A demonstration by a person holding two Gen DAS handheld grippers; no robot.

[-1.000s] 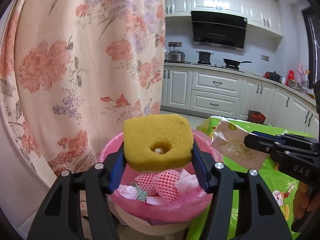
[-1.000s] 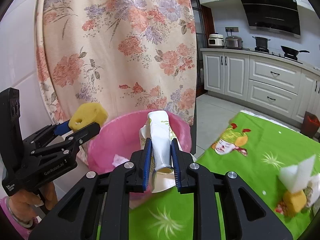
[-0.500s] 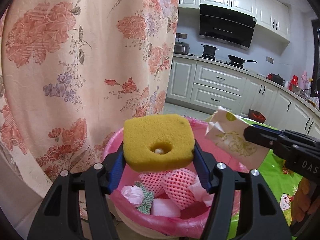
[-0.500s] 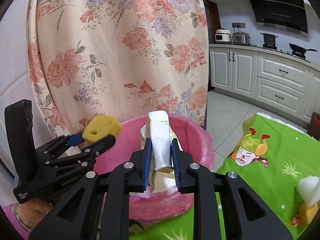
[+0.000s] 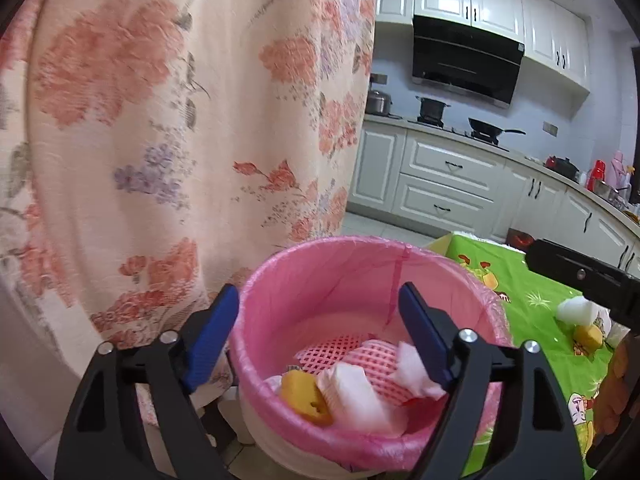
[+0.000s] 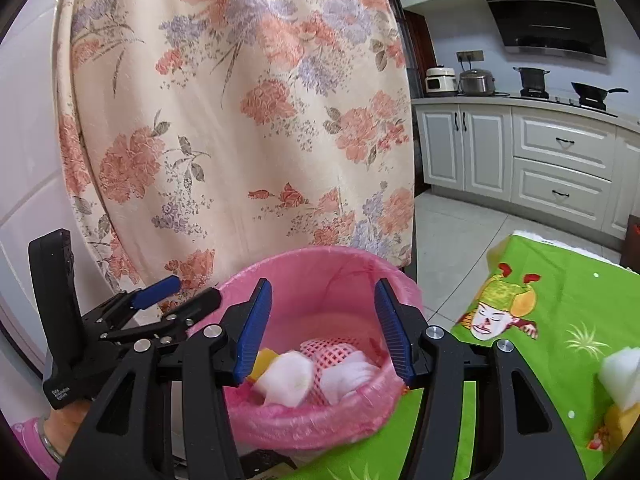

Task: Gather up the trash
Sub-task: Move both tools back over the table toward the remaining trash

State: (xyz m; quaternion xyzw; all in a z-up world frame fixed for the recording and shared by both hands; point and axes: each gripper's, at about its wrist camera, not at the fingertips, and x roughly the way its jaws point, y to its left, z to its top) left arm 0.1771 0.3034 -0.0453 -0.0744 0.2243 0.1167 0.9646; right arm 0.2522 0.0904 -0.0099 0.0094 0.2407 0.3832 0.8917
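Trash bin [image 5: 360, 264]: both tools, left tool [image 5: 320, 332] and right tool [image 6: 322, 326], are opening empty above it; lift clear without snagging the pink liner [image 6: 320, 420].

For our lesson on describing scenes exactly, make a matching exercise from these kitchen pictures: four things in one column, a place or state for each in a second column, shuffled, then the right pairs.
Column one:
1. yellow sponge
2. frying pan
3. bin liner
4. left claw

Column two:
A. on the stove, under the black hood
B. pink, lining the bin
C. opening above the bin with nothing between its fingers
D. lying in the bin among pink foam net and white wrappers

Right pairs: 1-D, 2-A, 3-B, 4-C
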